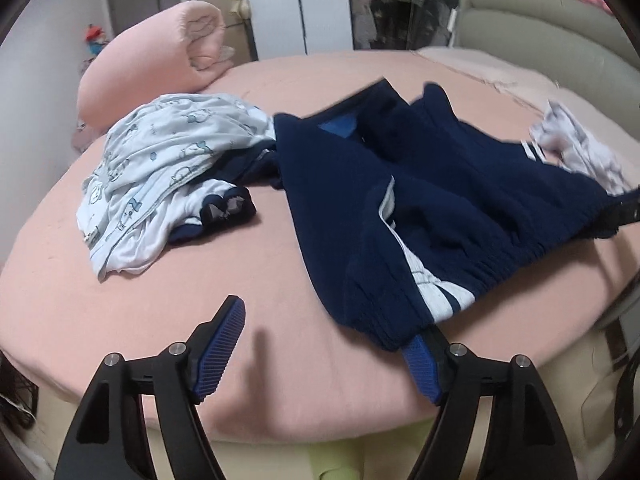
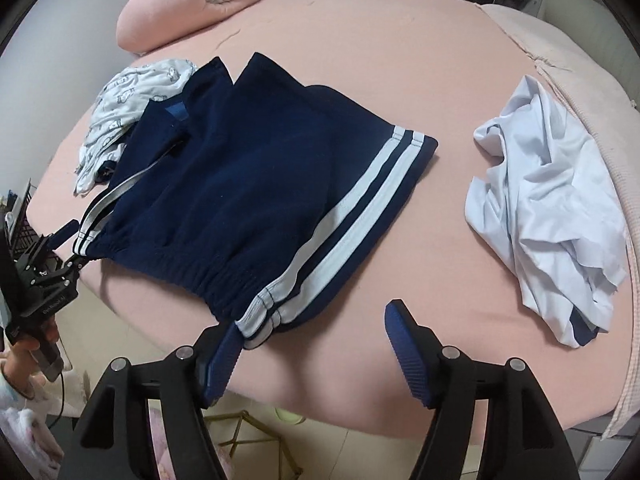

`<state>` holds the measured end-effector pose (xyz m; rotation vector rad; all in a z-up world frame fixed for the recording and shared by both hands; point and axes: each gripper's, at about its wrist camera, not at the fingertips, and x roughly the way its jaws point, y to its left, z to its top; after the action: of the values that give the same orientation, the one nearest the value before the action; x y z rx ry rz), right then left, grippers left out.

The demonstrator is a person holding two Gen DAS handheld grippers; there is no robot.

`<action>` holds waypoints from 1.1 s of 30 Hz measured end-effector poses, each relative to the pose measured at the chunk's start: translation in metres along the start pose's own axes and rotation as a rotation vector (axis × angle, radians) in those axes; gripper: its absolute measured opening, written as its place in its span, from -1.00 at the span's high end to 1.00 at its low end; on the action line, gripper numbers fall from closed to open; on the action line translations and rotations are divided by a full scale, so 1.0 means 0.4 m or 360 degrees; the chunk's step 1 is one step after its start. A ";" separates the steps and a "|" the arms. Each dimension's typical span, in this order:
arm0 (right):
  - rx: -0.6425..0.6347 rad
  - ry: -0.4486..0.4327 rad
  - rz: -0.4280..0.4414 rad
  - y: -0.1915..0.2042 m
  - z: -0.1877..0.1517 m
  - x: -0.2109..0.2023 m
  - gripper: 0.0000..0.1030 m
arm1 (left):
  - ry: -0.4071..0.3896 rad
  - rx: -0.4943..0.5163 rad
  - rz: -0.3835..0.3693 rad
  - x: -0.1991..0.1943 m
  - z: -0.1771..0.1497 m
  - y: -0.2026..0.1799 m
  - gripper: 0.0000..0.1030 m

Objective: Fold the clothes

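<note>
- Two grippers, both with jaws spread and nothing pinched; my left gripper [image 1: 326, 342] sits at one end of the waistband, my right gripper [image 2: 316, 328] at the other; no earlier view, so I log only the present stance
- Navy trousers [image 2: 240, 188] lie folded on the pink bed [image 2: 400, 80], elastic waistband along the near edge, white side stripes running away from me; one pad of each tool is overlapped by a waistband corner, the opposite pad stands clear on bare sheet
- Key relation: the waistband runs crosswise between my two tools, while the long axis of the bundle points away from me toward the leg ends; neither hand is plainly nearer, each owns its corner
- Both hands tilt steeply downward over the bed edge; judgement: the next fold wants the waistband carried forward onto the far ends
- Farther off: patterned pale garment [image 1: 160, 172] to the left, crumpled white shirt [image 2: 552, 208] to the right, rolled pink quilt [image 1: 160, 56] at the back
</note>
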<state>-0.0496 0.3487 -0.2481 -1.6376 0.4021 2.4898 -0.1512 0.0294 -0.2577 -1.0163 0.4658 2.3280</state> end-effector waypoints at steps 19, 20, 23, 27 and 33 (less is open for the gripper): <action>-0.0115 -0.0250 -0.0111 0.122 0.186 -0.081 -0.35 | -0.0475 0.0080 0.0255 -0.068 0.277 0.059 -0.57; -0.0120 -0.0265 -0.0135 0.123 0.211 -0.081 -0.35 | -0.0466 0.0051 0.0234 -0.051 0.295 0.059 -0.57; -0.0118 -0.0306 -0.0195 0.118 0.274 -0.064 -0.35 | -0.0417 0.0000 0.0135 -0.005 0.346 0.049 -0.57; -0.0053 -0.0330 -0.0230 0.109 0.336 -0.026 -0.35 | -0.0340 0.0009 0.0033 0.043 0.376 0.001 -0.57; 0.0100 -0.0292 -0.0027 0.111 0.346 0.034 -0.35 | -0.0184 0.0020 -0.0029 0.087 0.359 -0.075 -0.57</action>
<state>-0.1882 0.3465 -0.2023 -1.3693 0.4366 2.5589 -0.2330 0.1381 -0.1929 -0.8705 0.4234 2.3493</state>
